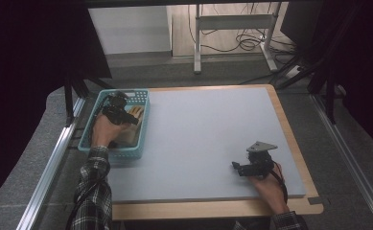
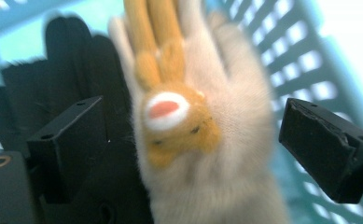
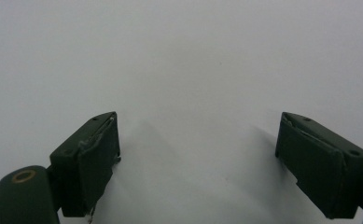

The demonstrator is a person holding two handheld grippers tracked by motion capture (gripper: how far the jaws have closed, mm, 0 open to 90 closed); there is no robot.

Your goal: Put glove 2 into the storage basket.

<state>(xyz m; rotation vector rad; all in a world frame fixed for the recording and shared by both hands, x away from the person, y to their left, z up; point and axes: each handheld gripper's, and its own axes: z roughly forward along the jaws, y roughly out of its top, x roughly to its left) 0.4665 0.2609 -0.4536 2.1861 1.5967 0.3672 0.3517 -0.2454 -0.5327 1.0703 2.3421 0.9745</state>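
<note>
Two gloves lie in the teal basket [image 1: 141, 125] at the table's [image 1: 208, 143] left edge: a cream glove [image 2: 226, 158] with an orange animal figure, and a black glove [image 2: 76, 84] beside it. Your left gripper [image 2: 188, 140] straddles the cream one, jaws spread, pads not yet pressing (the picture is blurred). Next, close squarely on it. Your right gripper [image 3: 198, 154] rests released over bare table.

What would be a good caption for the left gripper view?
Open left gripper above a cream glove with an orange animal face inside a turquoise basket.
</note>
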